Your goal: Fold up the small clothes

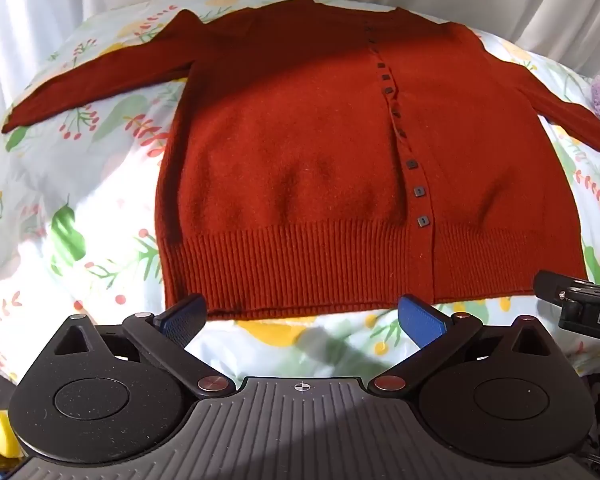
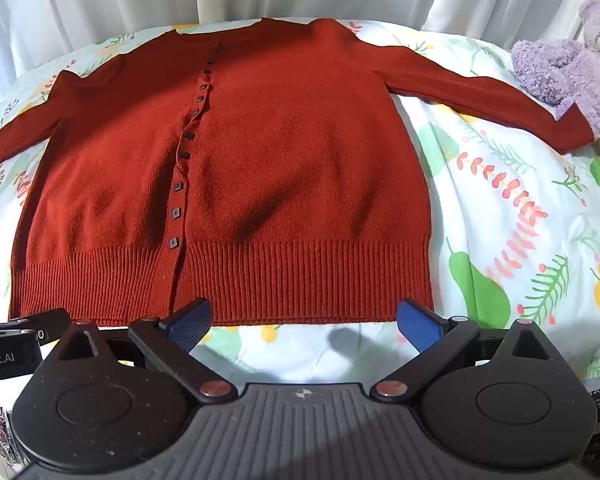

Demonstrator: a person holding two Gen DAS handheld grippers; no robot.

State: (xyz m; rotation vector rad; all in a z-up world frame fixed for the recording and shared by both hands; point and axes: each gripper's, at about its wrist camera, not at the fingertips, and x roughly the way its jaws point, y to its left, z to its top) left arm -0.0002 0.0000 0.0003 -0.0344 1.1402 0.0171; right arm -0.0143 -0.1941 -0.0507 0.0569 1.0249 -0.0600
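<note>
On the flowered bedsheet [image 1: 80,184], a red cardigan [image 1: 300,160] lies flat, unfolded.
My left gripper [image 1: 304,316] and right gripper [image 2: 306,318] hover at its ribbed hem, jaws spread wide, holding nothing.

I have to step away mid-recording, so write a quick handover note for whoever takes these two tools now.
Left tool: open, empty, at the hem.
Right tool: open, empty, also at the hem.
Red cardigan: flat, face up, buttoned, sleeves spread on the floral sheet; right sleeve cuff lies beside a purple plush bear.
Done: laid out.
Left: every fold.
</note>
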